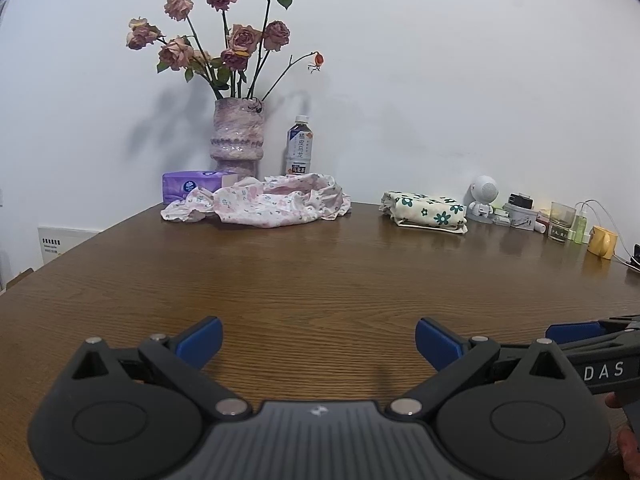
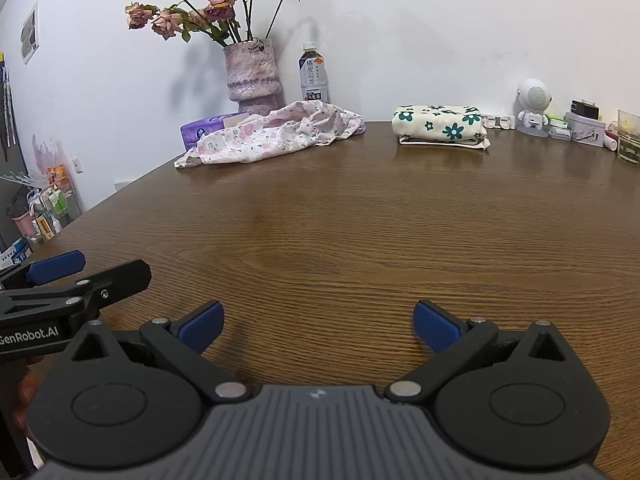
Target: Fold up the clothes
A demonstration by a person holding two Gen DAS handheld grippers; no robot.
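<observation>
A crumpled white and pink floral garment [image 1: 260,202] [image 2: 276,134] lies unfolded at the far edge of the brown wooden table [image 1: 320,280] [image 2: 360,232], in front of the vase. To its right rests a folded cream cloth with green flowers [image 1: 426,212] [image 2: 442,125]. My left gripper [image 1: 319,340] hovers open over the near part of the table, holding nothing. My right gripper [image 2: 318,322] is open too, with nothing between its blue pads. Each gripper shows at the edge of the other's view: the right gripper [image 1: 592,340] and the left gripper [image 2: 72,276]. Both are far from the clothes.
A pink vase of dried roses [image 1: 239,140] [image 2: 252,74], a drink bottle [image 1: 299,148] [image 2: 313,74] and a purple tissue pack [image 1: 192,186] [image 2: 204,128] stand behind the garment. A white robot figure [image 1: 484,200] [image 2: 534,106], tins, a glass [image 2: 629,138] and a yellow mug [image 1: 602,242] crowd the far right.
</observation>
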